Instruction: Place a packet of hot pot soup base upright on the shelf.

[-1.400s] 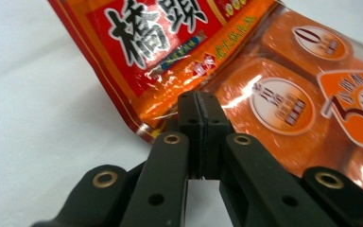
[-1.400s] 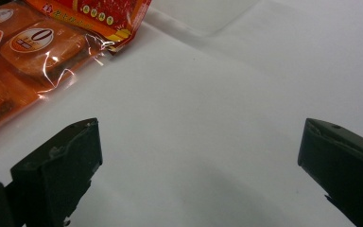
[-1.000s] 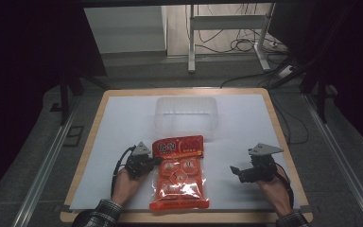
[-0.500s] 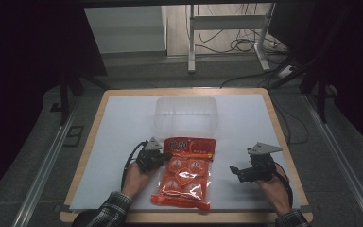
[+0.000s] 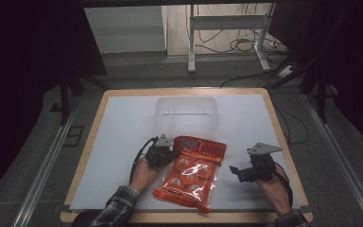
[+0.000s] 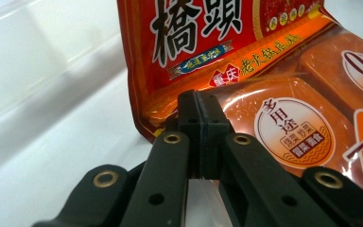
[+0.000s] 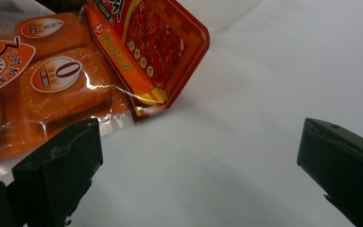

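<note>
— Left tongs (image 5: 172,153): what have they got?

— Both pads are pressed flat together, clamped on the edge of the red pouch (image 5: 191,171) at its 9 o'clock side, just under the printed header. In the left gripper view the tongs (image 6: 199,106) meet right where the dark red band gives way to the clear orange part.

— And your right tongs (image 5: 236,171)?

— Spread wide with nothing between them. In the right gripper view the tongs (image 7: 196,146) frame bare white desk (image 7: 246,94), and the pouch (image 7: 99,61) lies off at 10 o'clock, apart from them.

— Where does the pouch lie overall?

— Slanted on the desk (image 5: 118,137) between my two hands, its header end toward 12 o'clock, that end just beside a clear tub (image 5: 186,116). From the pouch, the left tongs sit at 9 o'clock, the right ones at 3 o'clock, near it.

— Is the header flat?

— Its corner curls up off the desk on the right tongs' side.
</note>
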Available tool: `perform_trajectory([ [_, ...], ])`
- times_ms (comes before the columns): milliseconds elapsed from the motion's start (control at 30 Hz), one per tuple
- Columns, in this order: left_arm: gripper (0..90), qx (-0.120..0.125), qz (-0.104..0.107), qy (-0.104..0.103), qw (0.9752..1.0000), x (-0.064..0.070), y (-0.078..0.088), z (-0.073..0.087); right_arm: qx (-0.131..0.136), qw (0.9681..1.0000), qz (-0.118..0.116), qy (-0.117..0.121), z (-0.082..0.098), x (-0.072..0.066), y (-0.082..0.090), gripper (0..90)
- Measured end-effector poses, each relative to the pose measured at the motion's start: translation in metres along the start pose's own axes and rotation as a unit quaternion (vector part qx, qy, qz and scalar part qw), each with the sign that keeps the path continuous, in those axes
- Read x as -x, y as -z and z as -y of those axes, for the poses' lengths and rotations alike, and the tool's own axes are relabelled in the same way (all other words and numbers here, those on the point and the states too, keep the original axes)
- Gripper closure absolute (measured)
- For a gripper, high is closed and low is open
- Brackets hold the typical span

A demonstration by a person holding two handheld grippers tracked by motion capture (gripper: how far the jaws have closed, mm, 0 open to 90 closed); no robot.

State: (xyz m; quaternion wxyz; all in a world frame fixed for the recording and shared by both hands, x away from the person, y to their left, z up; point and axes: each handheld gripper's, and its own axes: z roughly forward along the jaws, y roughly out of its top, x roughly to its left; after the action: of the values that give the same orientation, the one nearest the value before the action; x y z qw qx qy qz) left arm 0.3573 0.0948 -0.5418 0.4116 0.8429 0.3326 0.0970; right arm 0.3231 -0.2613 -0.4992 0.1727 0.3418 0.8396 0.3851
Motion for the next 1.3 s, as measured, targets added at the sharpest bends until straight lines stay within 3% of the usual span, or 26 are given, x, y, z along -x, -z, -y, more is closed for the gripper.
perform_trajectory([
  [633, 90.0, 0.001, 0.037, -0.01, 0.9993, 0.013, -0.028, -0.023, -0.002, 0.9999, -0.003, -0.017, -0.001, 0.001, 0.001, 1.5],
  [767, 89.9, 0.006, 0.042, -0.002, 0.9991, 0.01, -0.026, -0.022, 0.001, 0.9998, -0.004, -0.018, 0.0, 0.003, 0.003, 1.5],
  [867, 89.7, 0.011, 0.035, 0.003, 0.9993, 0.008, -0.023, -0.021, 0.0, 0.9998, -0.005, -0.017, 0.0, 0.003, 0.003, 1.6],
  [1167, 75.9, 0.028, 0.018, 0.004, 0.9994, 0.007, -0.001, -0.017, 0.0, 0.9999, -0.007, -0.01, 0.0, 0.004, 0.004, 1.5],
  [1300, 69.5, 0.024, 0.008, -0.002, 0.9997, 0.008, 0.005, -0.014, 0.002, 0.9999, -0.007, -0.009, 0.0, 0.004, 0.004, 1.5],
])
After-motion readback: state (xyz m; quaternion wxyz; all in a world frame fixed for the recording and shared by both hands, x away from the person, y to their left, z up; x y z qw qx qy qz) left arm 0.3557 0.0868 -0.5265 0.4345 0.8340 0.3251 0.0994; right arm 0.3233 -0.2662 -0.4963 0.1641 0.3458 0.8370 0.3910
